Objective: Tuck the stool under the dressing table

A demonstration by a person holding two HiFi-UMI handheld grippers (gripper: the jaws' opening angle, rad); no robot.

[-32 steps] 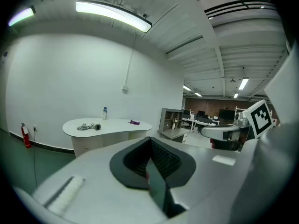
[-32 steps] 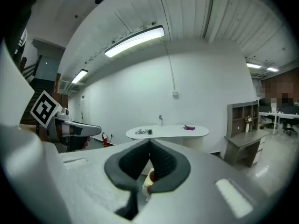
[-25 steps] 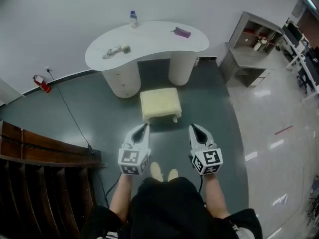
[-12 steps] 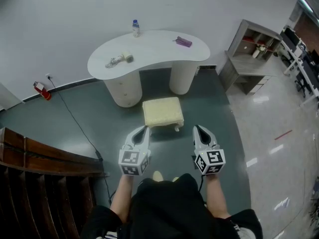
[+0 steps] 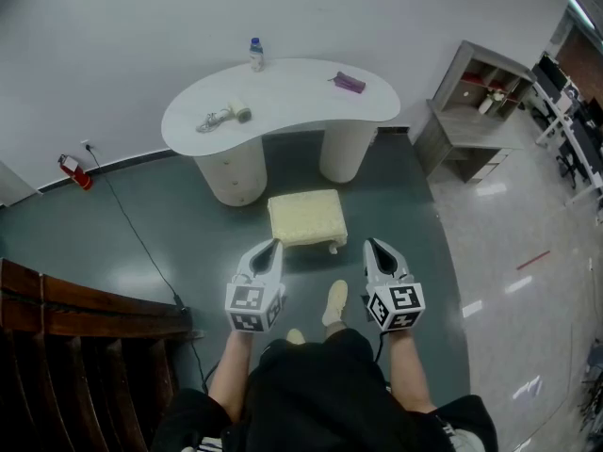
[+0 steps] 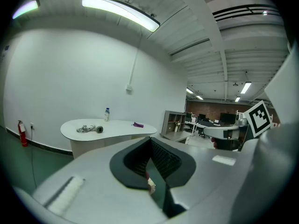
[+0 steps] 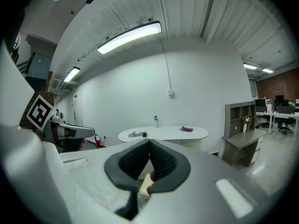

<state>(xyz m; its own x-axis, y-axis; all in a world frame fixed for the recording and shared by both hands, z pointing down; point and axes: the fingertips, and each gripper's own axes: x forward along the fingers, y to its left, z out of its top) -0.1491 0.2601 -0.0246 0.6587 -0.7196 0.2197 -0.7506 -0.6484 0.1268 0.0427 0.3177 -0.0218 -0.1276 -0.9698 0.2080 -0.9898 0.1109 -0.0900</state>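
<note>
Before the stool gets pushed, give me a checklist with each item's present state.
1. Stool upright, in front of the dressing table: ok.
2. Gap between the table's pedestals free: ok.
3. Left hand-held gripper shut, empty: ok.
4. Right hand-held gripper shut, empty: ok.
5. Hand-held grippers touching the stool: not ok, both short of it.
6. Floor cable clear of the stool's path: ok.

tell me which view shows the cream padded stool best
The head view: it shows the cream padded stool whole from above, standing before the white curved dressing table. Both gripper views show only a cream sliver of it, mostly hidden by their own jaws.
</note>
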